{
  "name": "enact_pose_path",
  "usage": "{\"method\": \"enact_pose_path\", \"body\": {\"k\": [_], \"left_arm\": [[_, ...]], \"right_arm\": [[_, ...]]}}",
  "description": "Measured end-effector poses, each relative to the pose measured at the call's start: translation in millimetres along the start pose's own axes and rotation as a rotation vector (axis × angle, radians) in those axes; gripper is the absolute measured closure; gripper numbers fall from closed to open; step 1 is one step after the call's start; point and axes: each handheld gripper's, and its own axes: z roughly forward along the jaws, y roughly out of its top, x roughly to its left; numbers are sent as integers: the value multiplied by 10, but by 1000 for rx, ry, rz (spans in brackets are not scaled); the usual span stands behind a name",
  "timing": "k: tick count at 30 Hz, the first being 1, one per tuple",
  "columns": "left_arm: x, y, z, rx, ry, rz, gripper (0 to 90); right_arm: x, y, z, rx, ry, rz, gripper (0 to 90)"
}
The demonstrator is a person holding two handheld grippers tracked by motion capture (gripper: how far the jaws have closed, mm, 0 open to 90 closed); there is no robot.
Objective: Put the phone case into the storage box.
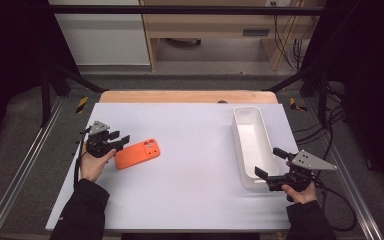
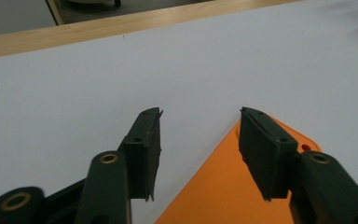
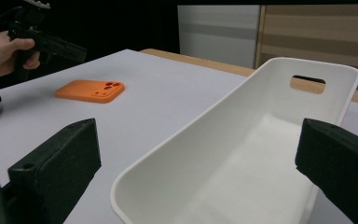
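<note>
The white table (image 1: 190, 200) takes up most of the high view, with a strip of bare wood showing along its far edge. Its middle is open: a broad bare stretch lies between the two things on it, and the near edge is free between the person's sleeves.

The white tray (image 1: 267, 145) sits toward the right side, its long axis running from the near side to the far side, close to the table's right edge. In the right gripper view its far end wall has a slot handle, and its inside looks empty.

The orange phone case (image 1: 137, 154) lies flat on the left half of the table, well apart from the tray. Its long axis runs roughly left to right, slightly slanted, with the camera cut-out end pointing toward the tray and the far side. Open table lies all around it except at its left end.

The right gripper (image 1: 269, 163) is at the tray's near end, jaws spread wide, one on either side of the tray's near rim; whether they touch it I cannot tell.

The left gripper (image 1: 124, 139) is at the case's left end, jaws apart. In the left gripper view one jaw hangs over the orange surface, the other over bare table, probably just above rather than touching.
</note>
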Motion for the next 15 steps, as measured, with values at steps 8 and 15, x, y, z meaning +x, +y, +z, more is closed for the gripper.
{"method": "enact_pose_path", "body": {"k": [8, 15], "left_arm": [[33, -41, 62, 41, 38, 12, 652], [97, -103, 119, 87, 53, -3, 757]], "right_arm": [[-2, -3, 3, 2, -2, -3, 4], [-3, -5, 5, 3, -2, -3, 4]]}}
